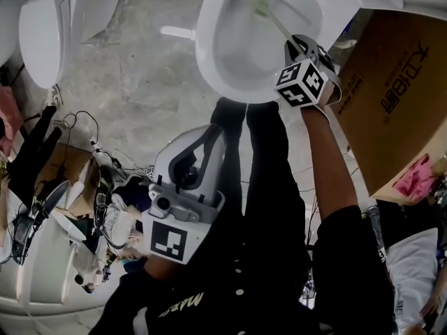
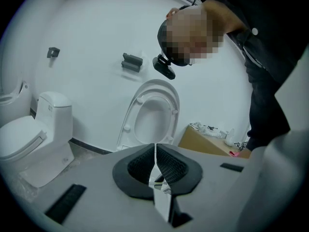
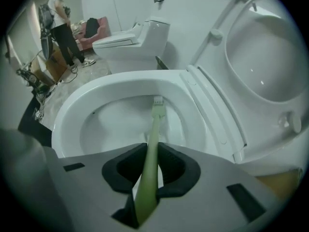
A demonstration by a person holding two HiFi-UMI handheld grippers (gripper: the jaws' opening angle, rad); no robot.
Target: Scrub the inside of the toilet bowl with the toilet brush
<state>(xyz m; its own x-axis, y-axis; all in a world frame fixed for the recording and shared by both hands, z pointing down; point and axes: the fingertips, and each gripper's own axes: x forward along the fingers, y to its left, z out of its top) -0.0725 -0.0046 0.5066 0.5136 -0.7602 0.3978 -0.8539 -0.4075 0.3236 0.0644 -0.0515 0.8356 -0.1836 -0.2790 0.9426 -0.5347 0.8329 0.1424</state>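
Right hand-held gripper has its jaws clamped tight on the pale green handle of the toilet brush. The brush runs straight out from it and down into the toilet bowl. The white bristle end is deep inside, up by the back wall of the bowl on the hinge side. It looks like it's on the porcelain, but honestly I can't tell if it's actually touching. The seat and lid are flipped up behind the bowl.

Left hand-held gripper is down low by the person's legs, well apart from the bowl. Its jaws are pressed together with nothing in them, and it's pointing roughly toward the toilet.

There's a cardboard box just beside the bowl on the person's right. A second toilet with its lid down sits off to the left, and there's a tangle of cables on the floor near it
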